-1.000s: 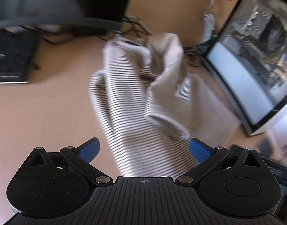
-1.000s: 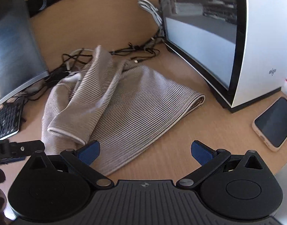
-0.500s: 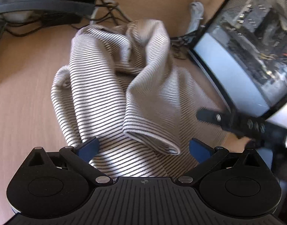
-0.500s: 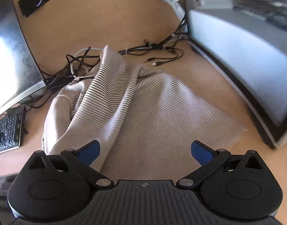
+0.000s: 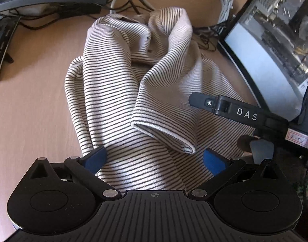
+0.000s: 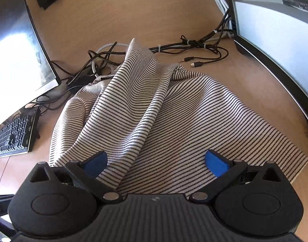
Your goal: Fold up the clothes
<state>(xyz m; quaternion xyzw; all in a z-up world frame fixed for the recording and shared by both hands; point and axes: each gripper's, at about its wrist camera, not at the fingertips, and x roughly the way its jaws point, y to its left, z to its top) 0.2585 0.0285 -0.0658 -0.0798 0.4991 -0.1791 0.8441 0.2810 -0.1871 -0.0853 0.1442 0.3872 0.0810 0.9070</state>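
rumpled striped knit garment [image 5: 117,92] on smooth wooden desk [image 6: 133,16], both jaws spread.

Striped shirt [image 6: 174,109] on wooden desk [image 6: 133,10]

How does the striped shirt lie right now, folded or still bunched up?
Still bunched up. The striped shirt lies crumpled on the desk, one sleeve flopped across its body, ridges showing in both views.

Blk grippers [image 5: 154,159], blue pads [image 5: 94,158], "DAS" mark
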